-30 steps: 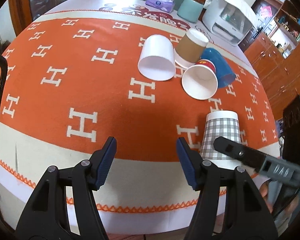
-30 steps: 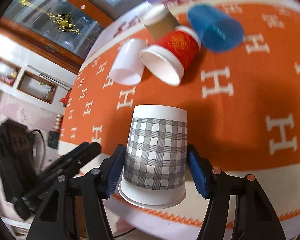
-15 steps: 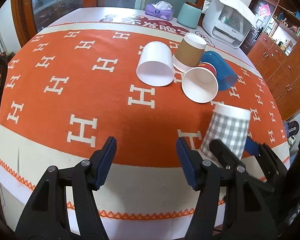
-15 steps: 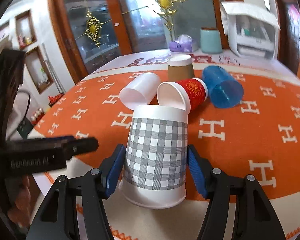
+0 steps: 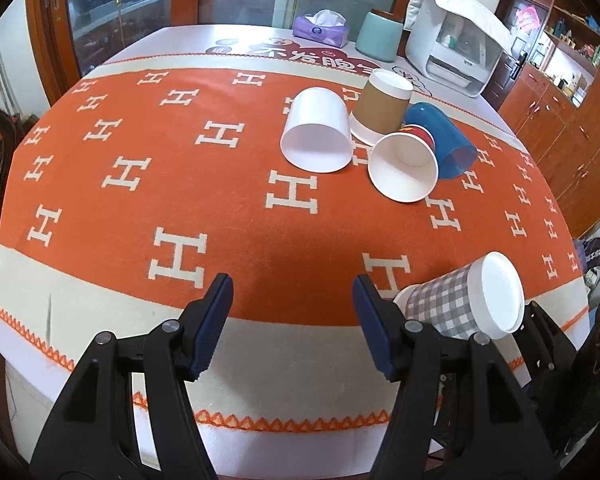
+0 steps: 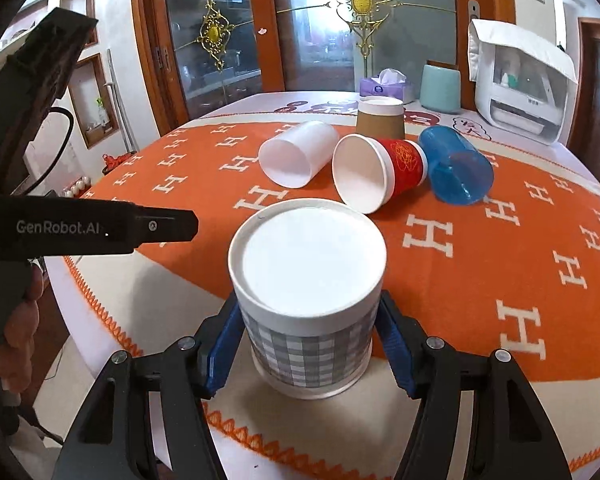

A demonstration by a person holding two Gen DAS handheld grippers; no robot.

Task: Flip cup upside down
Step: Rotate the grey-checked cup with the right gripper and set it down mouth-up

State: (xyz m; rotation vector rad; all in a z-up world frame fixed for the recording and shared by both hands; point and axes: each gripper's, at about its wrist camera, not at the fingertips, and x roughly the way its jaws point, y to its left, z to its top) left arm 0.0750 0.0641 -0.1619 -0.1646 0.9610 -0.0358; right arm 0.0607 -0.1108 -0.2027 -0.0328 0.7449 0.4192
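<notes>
My right gripper (image 6: 306, 344) is shut on a grey-checked paper cup (image 6: 306, 280). The cup is tilted so its white base faces the right wrist camera. In the left wrist view the same cup (image 5: 464, 300) lies tipped on its side above the table's near right corner, base pointing right, with the right gripper's dark body behind it. My left gripper (image 5: 292, 320) is open and empty above the near edge of the orange cloth (image 5: 180, 184). It shows in the right wrist view as a black bar at the left (image 6: 156, 226).
Further back lie a white cup (image 5: 316, 136), a red cup with its mouth toward me (image 5: 404, 166) and a blue plastic cup (image 5: 444, 140). A brown cup (image 5: 382, 106) stands upside down behind them. A tissue pack, a teal canister and a white appliance (image 5: 456, 40) stand at the far edge.
The checked cup was upside down and upright between the right fingers; it has now been tipped so its base faces the right camera. Both views have tilted upward. The left gripper stays open.
</notes>
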